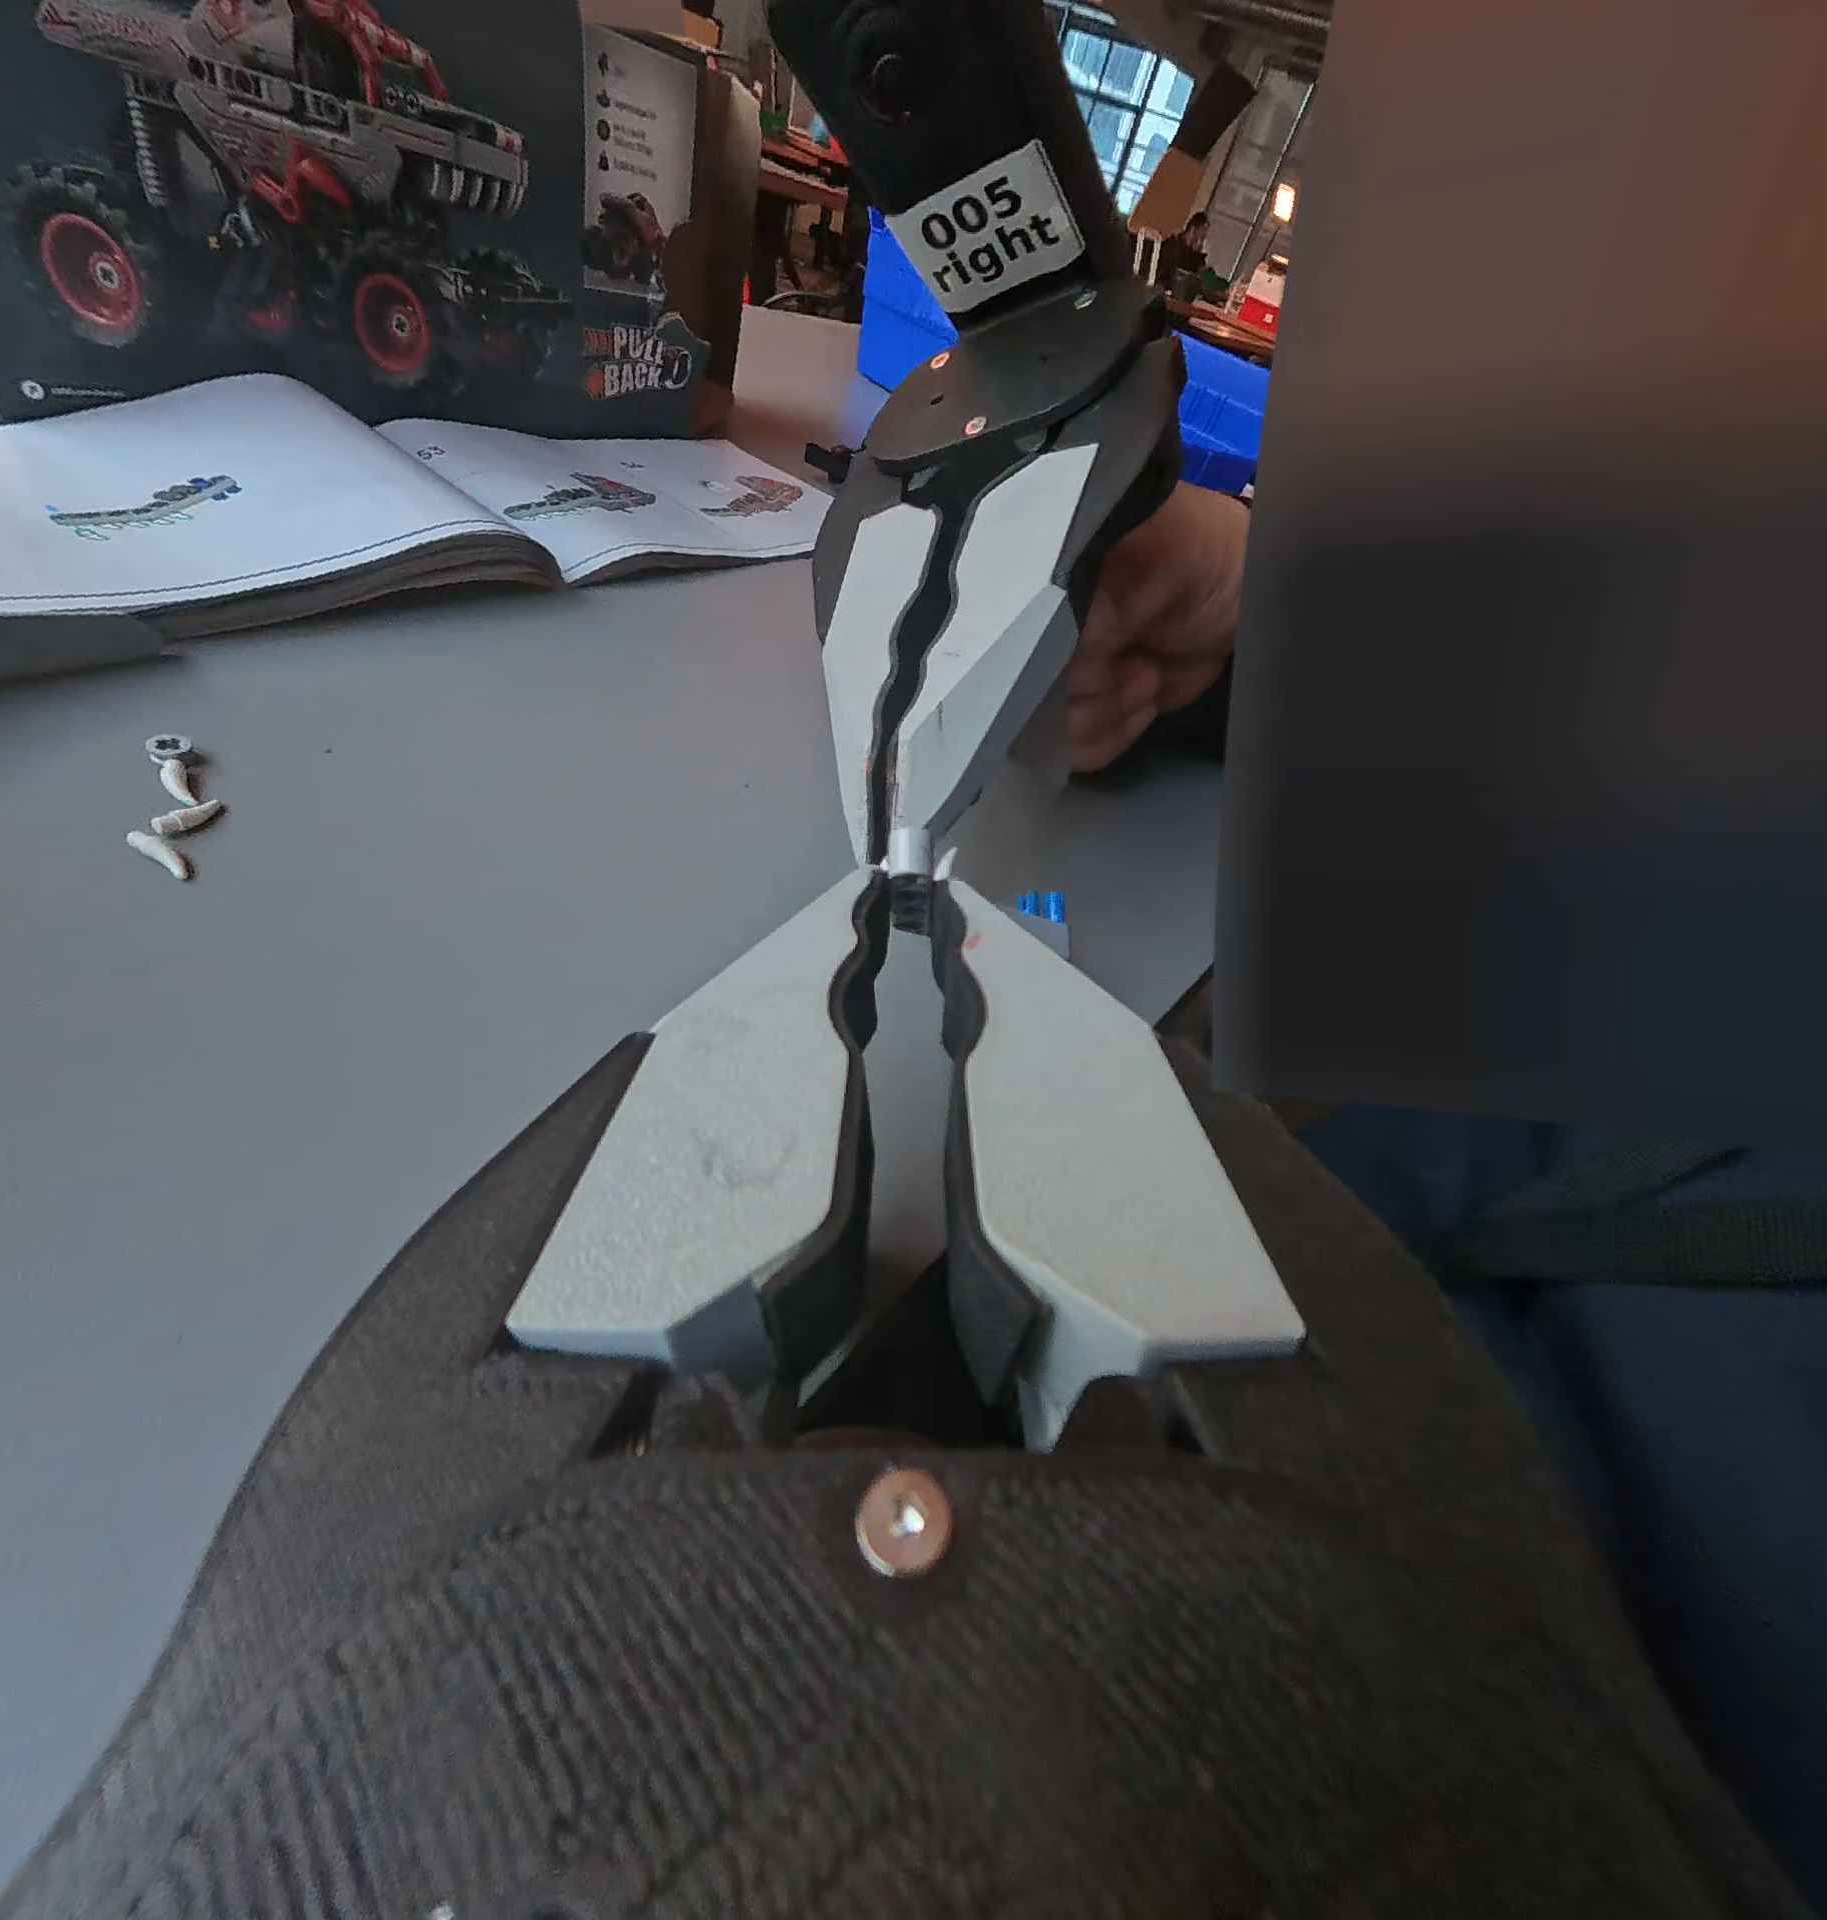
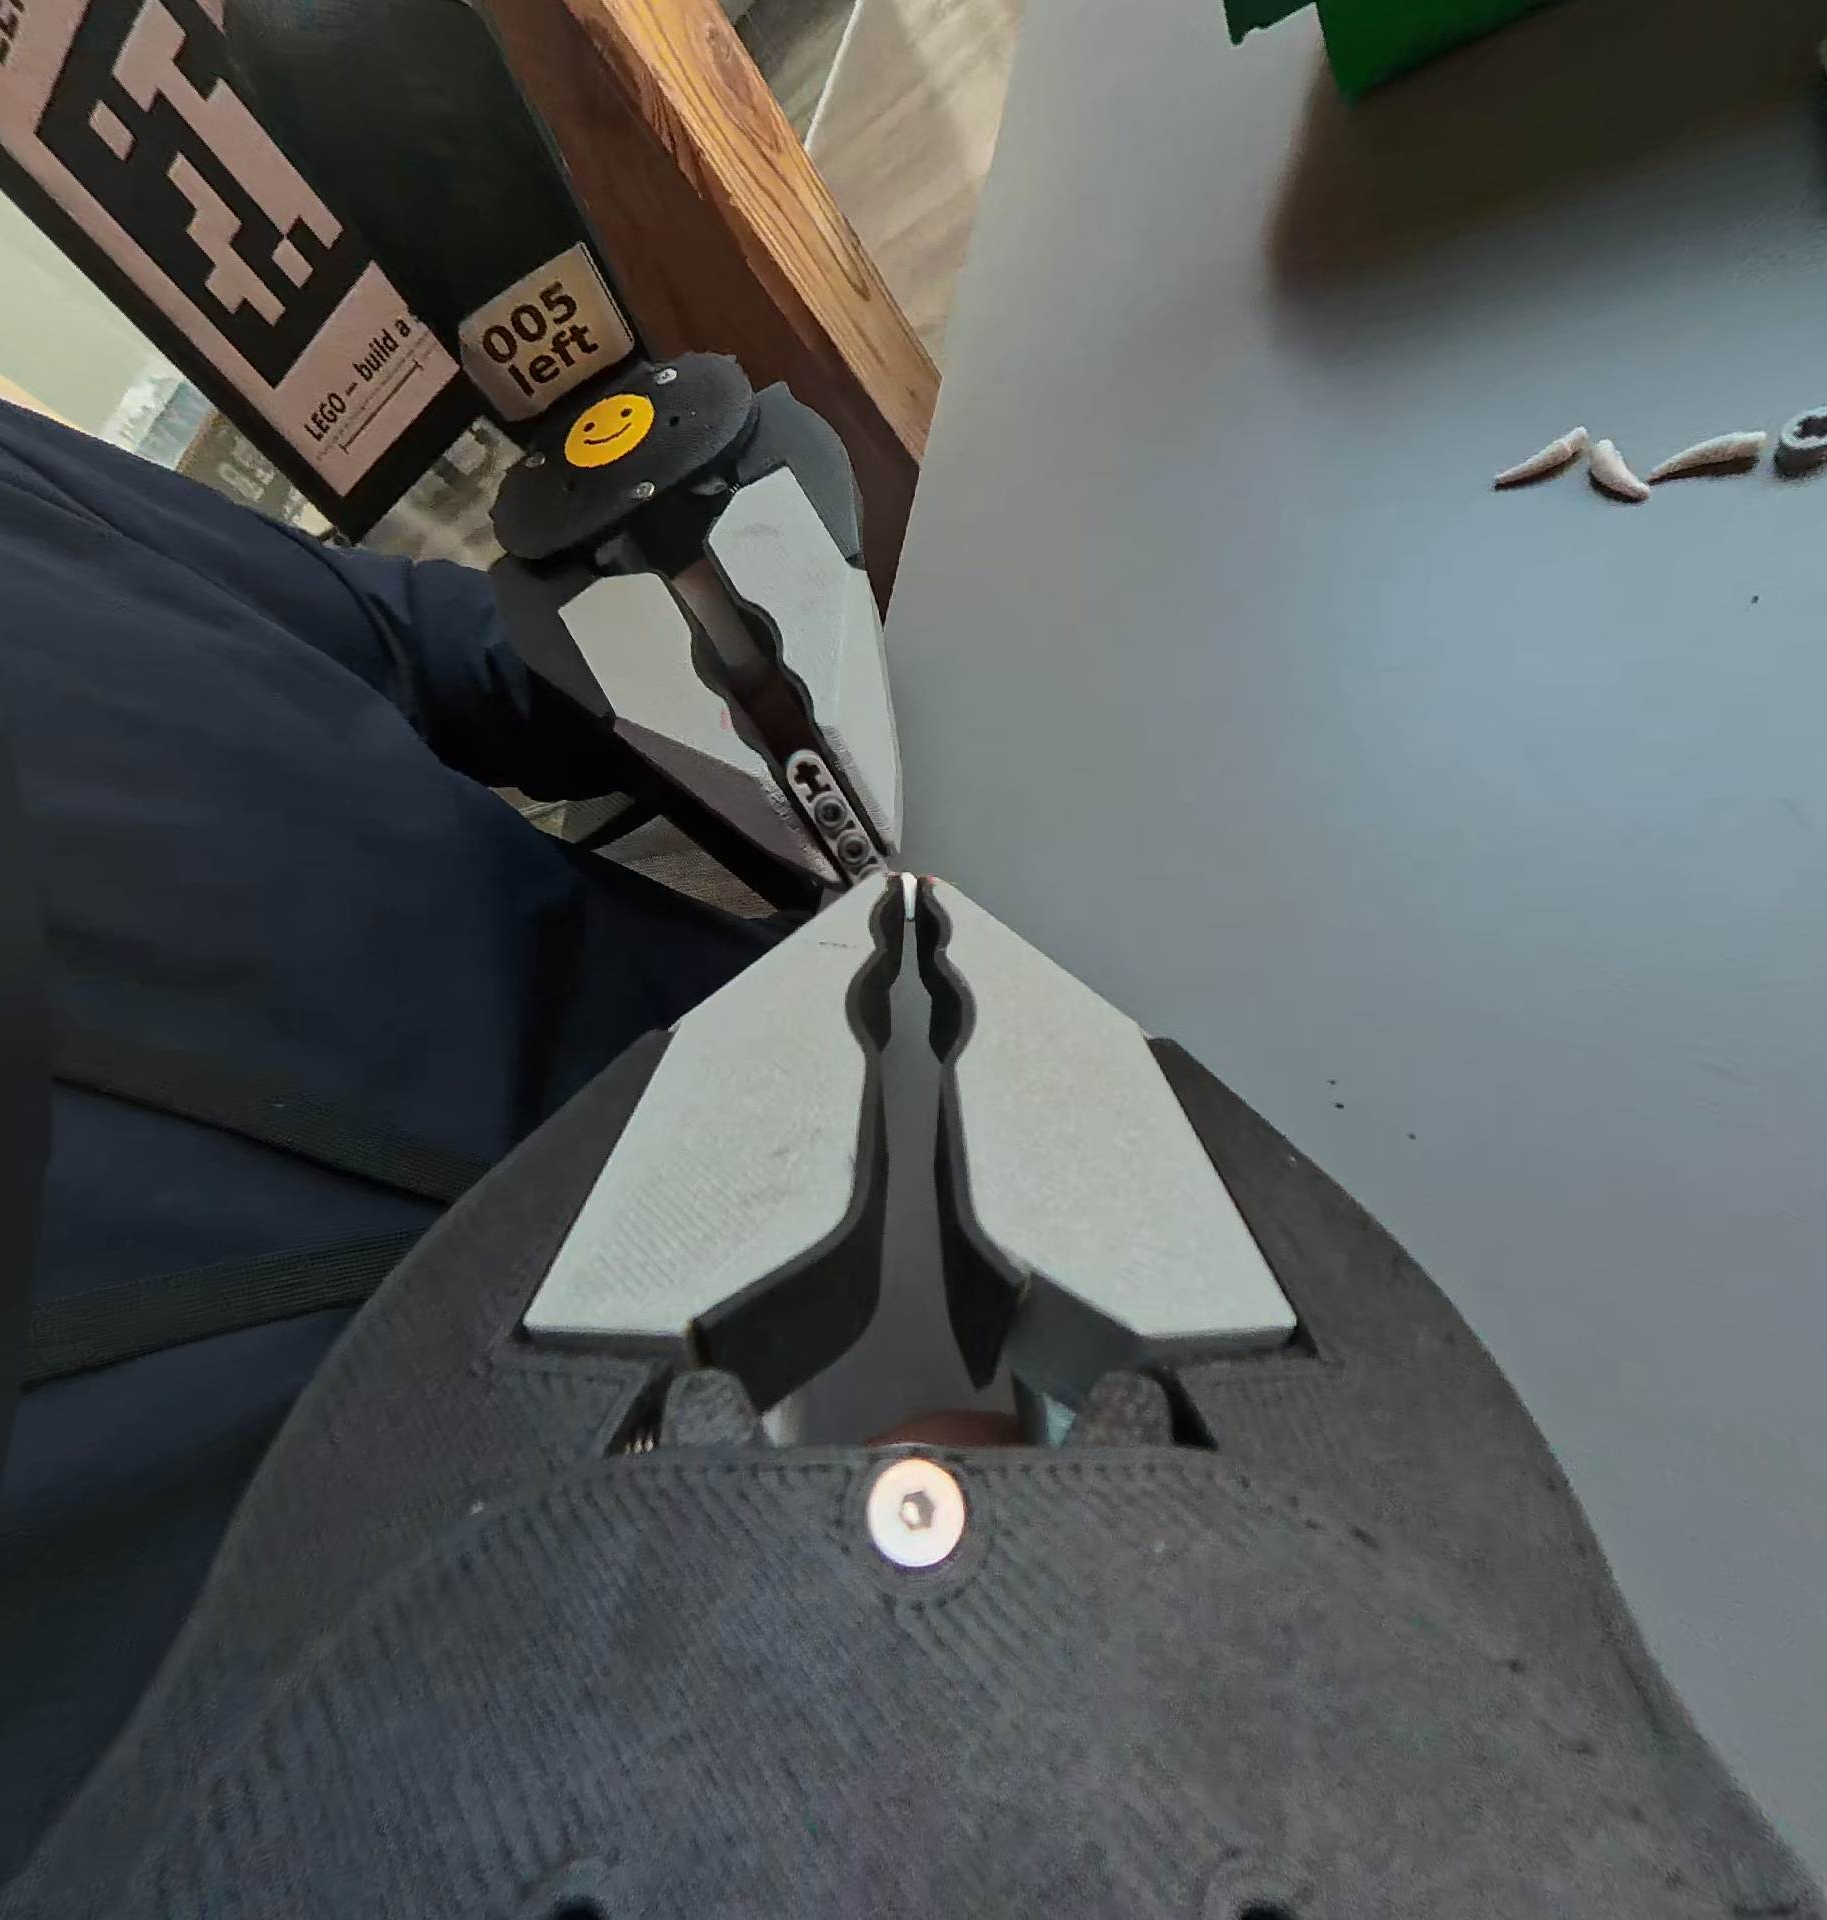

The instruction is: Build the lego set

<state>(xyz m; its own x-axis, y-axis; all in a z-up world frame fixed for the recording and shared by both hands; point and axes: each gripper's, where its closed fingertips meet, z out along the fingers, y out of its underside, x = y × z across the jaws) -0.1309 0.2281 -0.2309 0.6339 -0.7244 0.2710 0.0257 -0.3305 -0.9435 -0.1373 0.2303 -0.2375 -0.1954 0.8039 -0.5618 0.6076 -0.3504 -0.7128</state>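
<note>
My left gripper (image 1: 909, 899) is shut on a small grey beam with holes (image 2: 834, 812), which lies between its fingers with the end sticking out past the tips (image 1: 914, 850). My right gripper (image 2: 911, 896) is shut on a thin white tooth piece (image 2: 907, 891). The two grippers meet tip to tip just above the grey table (image 1: 473, 935). The right gripper (image 1: 901, 836) comes down from above in the left wrist view. The left gripper (image 2: 865, 857) comes in from the upper left in the right wrist view. Whether tooth and beam touch is hidden.
Three loose white teeth (image 1: 176, 821) and a grey round piece (image 1: 168, 745) lie on the table to the left; they also show in the right wrist view (image 2: 1615, 468). An open instruction booklet (image 1: 265, 499) and the set's box (image 1: 296, 197) stand behind. Blue bins (image 1: 1221, 416) are at the back. Only a small space, under 4 cm, lies between the two pairs of fingers.
</note>
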